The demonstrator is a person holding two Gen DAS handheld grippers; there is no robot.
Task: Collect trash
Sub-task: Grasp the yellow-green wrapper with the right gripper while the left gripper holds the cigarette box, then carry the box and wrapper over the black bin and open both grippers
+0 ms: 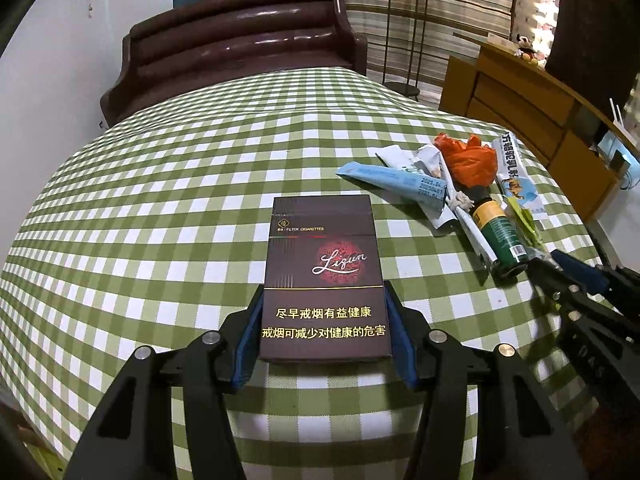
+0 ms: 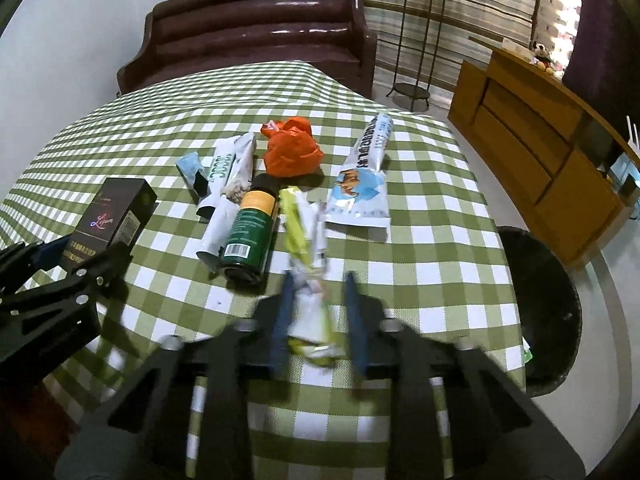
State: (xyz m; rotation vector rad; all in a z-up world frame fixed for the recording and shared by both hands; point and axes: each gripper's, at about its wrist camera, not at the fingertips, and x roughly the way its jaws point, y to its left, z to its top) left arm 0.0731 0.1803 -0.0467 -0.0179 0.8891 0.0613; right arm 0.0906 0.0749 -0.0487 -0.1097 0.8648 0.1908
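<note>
The left gripper (image 1: pixel 324 312) holds a dark cigarette pack (image 1: pixel 322 272) between its blue pads, one pad pressed to each long side of the pack's lower half. The pack stands raised above the green-and-white checked tablecloth (image 1: pixel 160 200).

The right gripper (image 2: pixel 318 308) has its jaws drawn in around a crumpled white-and-yellow-green wrapper (image 2: pixel 308 272). The frame is blurred here, and a thin gap seems to remain beside each pad, so it cannot be told whether they already press on the wrapper. The wrapper's far end trails forward onto the cloth.

Just to the left of that wrapper lies a dark green spray can (image 2: pixel 250 236) on its side, its base toward the camera. Against the can's left side rests a long white packet (image 2: pixel 224 204), and a small pale blue packet (image 2: pixel 192 170) lies beyond it. A crumpled orange plastic bag (image 2: pixel 290 150) sits behind the can. To the right lies a blue-and-white pouch (image 2: pixel 362 184), apart from the others.

Off the table's right edge stands a dark round bin (image 2: pixel 548 312) on the floor. A brown leather chair (image 2: pixel 256 32) stands at the far side of the table, and a wooden cabinet (image 2: pixel 532 152) stands along the right.
</note>
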